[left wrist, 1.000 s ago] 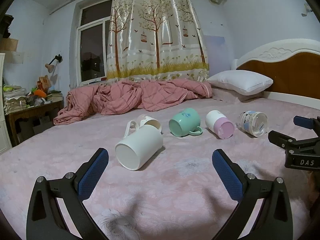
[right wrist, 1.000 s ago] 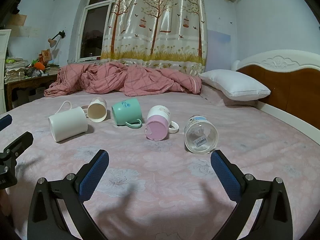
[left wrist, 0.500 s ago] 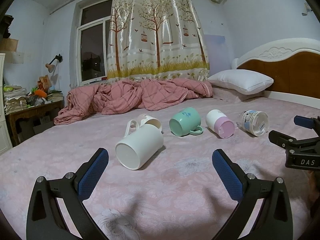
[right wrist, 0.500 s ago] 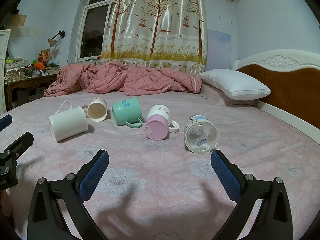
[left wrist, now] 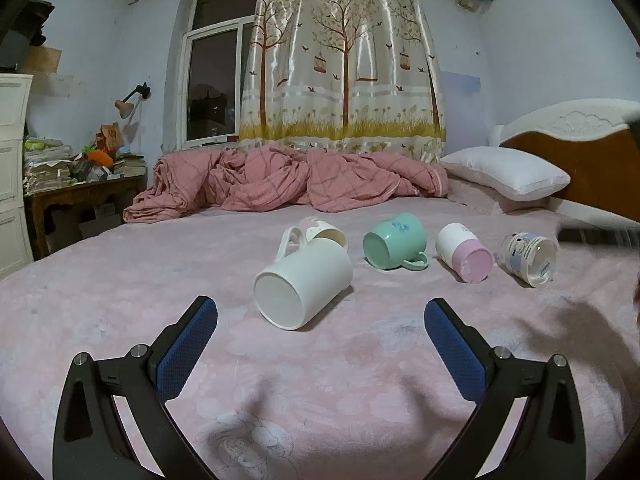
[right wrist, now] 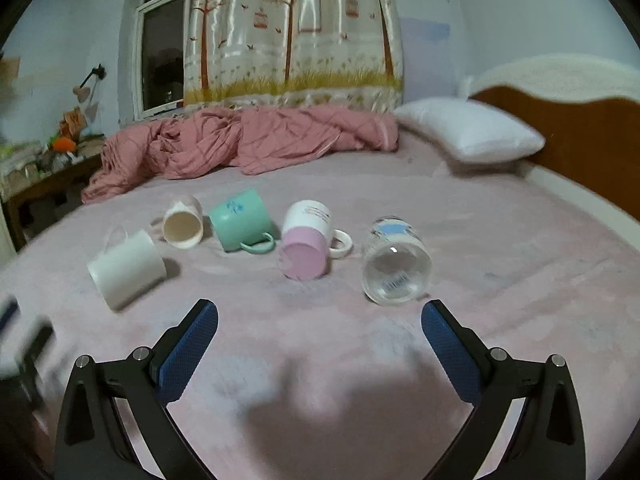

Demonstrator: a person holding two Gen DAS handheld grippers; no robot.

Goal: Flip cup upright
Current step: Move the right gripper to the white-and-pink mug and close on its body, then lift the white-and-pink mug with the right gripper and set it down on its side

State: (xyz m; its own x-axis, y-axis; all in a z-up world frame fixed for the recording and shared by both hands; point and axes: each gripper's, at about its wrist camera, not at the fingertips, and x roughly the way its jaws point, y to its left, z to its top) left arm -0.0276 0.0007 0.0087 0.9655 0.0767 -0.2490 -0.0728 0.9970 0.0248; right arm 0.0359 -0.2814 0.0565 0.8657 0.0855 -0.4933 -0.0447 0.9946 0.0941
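Several cups lie on their sides in a row on the pink bed sheet [left wrist: 120, 272]. From the left: a big white mug [left wrist: 304, 282] [right wrist: 127, 270], a small cream cup [left wrist: 324, 232] [right wrist: 183, 222], a green mug [left wrist: 394, 240] [right wrist: 240, 220], a pink-and-white mug [left wrist: 464, 252] [right wrist: 306, 240], and a clear glass [left wrist: 530, 254] [right wrist: 396, 266]. My left gripper [left wrist: 320, 320] is open and empty, just short of the big white mug. My right gripper [right wrist: 319, 322] is open and empty, short of the pink mug and the glass.
A crumpled pink quilt [left wrist: 280, 176] lies at the back of the bed. A white pillow [left wrist: 508, 172] and the wooden headboard [left wrist: 600, 160] are at the right. A cluttered side table [left wrist: 80, 192] stands at the left. The left gripper shows blurred at the right wrist view's left edge [right wrist: 24, 344].
My right gripper has risen and moved forward towards the cups, with motion blur. It has left its earlier place at the right of the left wrist view. The left gripper has barely moved.
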